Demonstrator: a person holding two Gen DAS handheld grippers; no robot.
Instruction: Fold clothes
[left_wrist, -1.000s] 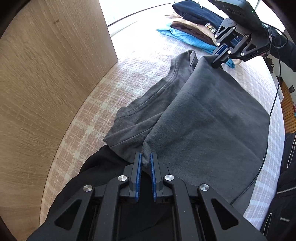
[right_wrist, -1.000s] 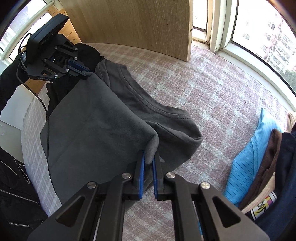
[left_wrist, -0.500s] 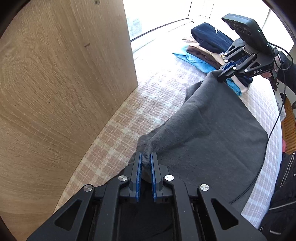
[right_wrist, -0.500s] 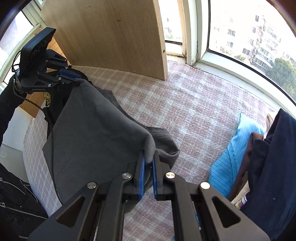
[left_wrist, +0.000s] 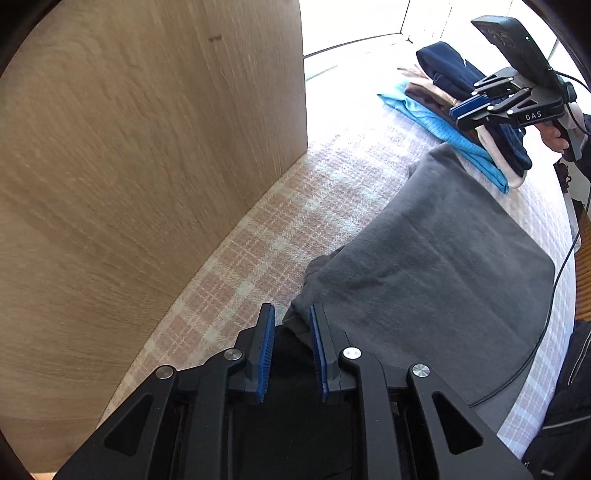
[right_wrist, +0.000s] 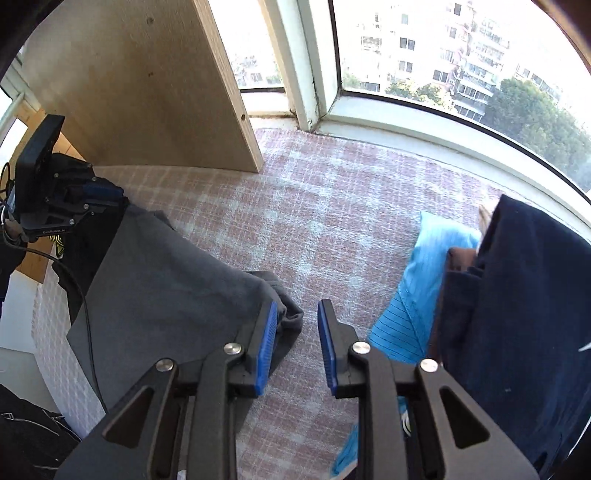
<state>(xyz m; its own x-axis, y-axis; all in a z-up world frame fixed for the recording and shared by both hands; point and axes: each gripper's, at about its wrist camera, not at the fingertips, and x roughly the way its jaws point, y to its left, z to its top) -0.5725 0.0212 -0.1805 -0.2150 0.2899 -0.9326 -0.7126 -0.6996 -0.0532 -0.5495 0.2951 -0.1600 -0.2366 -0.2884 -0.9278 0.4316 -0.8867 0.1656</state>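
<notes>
While both grippers hung over it: the grey sweatshirt (left_wrist: 436, 266) lay folded flat on the pink plaid bedcover (left_wrist: 295, 206), released at both near corners
Left gripper (left_wrist: 291, 332): jaws had just been opening and stood a little apart; a bunched corner of the grey sweatshirt showed in the gap, nearer the right-hand pad, but the pads did not press on it
Right gripper (right_wrist: 297, 332): jaws had just been opening and stood partly apart, with nothing between them; the folded corner of the sweatshirt (right_wrist: 177, 295) lay under and just beside the left-hand pad, and bare bedcover (right_wrist: 314, 229) showed through the gap
Right gripper seen from the left wrist view (left_wrist: 476, 107): held above the bed, over the clothes stack, clear of the sweatshirt's far corner, with a hand (left_wrist: 554, 136) on its handle
Folded clothes stack (left_wrist: 472, 110): navy, brown, cream and light blue garments piled near the sweatshirt's far end
Light blue garment (right_wrist: 417, 288): lowest in the stack, just beside the right gripper
Wooden panel (left_wrist: 147, 166): upright along the bed's edge
Window (right_wrist: 443, 55): beyond the bed, with buildings and trees outside
Black cable (left_wrist: 546, 321): trailed across the sweatshirt's edge
Dark clothing (right_wrist: 85, 236): lay under the sweatshirt below the left gripper
</notes>
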